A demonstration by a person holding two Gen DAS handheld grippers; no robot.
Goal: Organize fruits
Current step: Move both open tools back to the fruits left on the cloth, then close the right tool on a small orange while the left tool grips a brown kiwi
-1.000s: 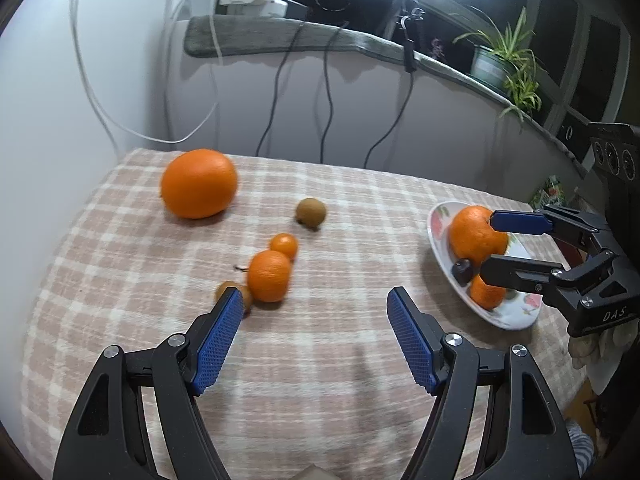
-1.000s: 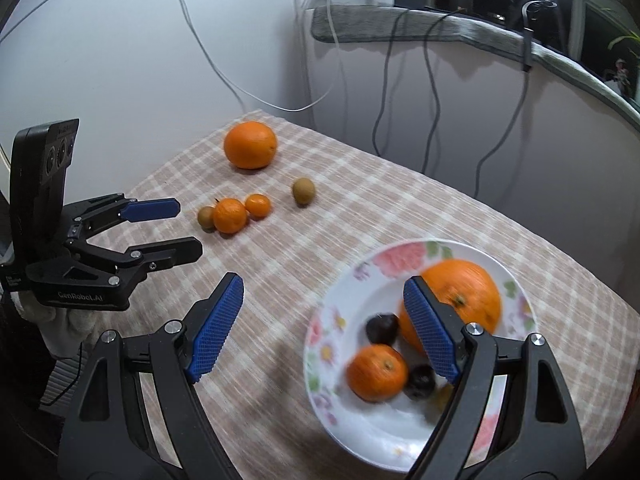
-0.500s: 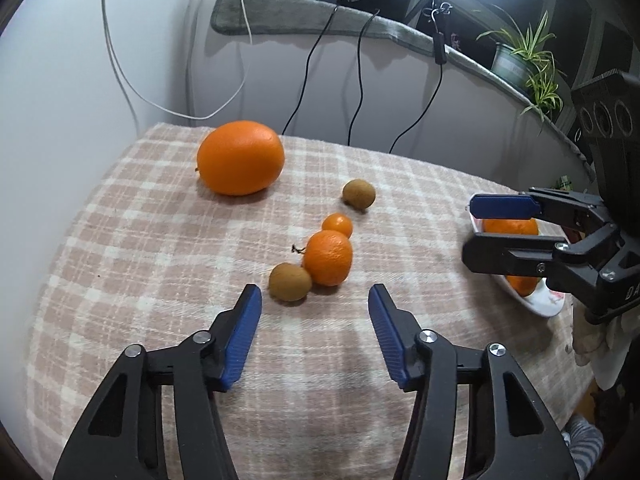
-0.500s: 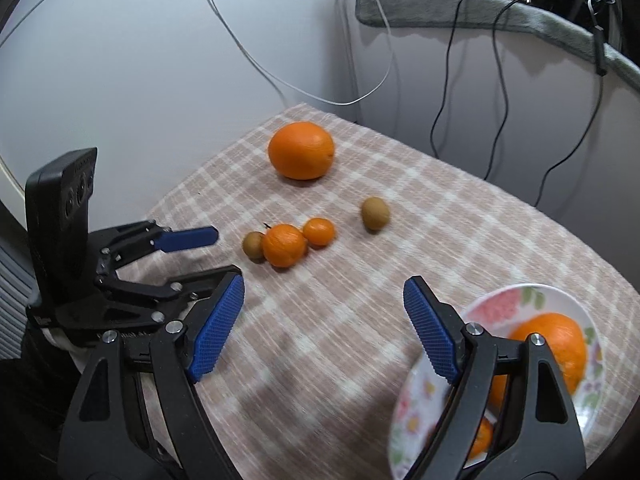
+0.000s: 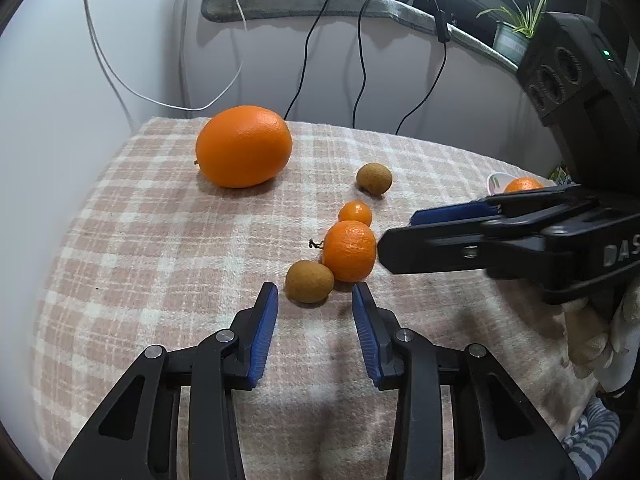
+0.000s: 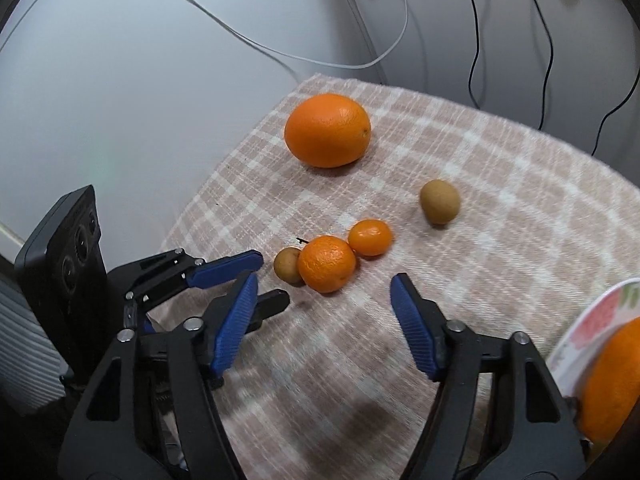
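Note:
On the checked cloth a brown fruit (image 5: 309, 282) touches a tangerine (image 5: 349, 251), with a smaller tangerine (image 5: 355, 213) just behind. A second brown fruit (image 5: 374, 178) and a large orange (image 5: 244, 146) lie farther back. My left gripper (image 5: 315, 292) is closing. The near brown fruit (image 6: 286, 266) sits at its fingertips, and the pads are not touching it. My right gripper (image 6: 323, 286) is also closing, with nothing between its pads. It points at the tangerine (image 6: 326, 264) from close by on the right. A flowered plate (image 6: 592, 320) holding an orange (image 6: 612, 380) shows at the right edge.
The cloth-covered table ends at a white wall on the left and a pale panel behind, where black and white cables hang. Above is a grey-topped ledge with chargers and a potted plant (image 5: 514, 32). A person's hand and striped sleeve show at the lower right.
Both grippers have closed in on the fruit cluster. The right one swung left away from the plate. Both sets of jaws have narrowed, the left ones more.

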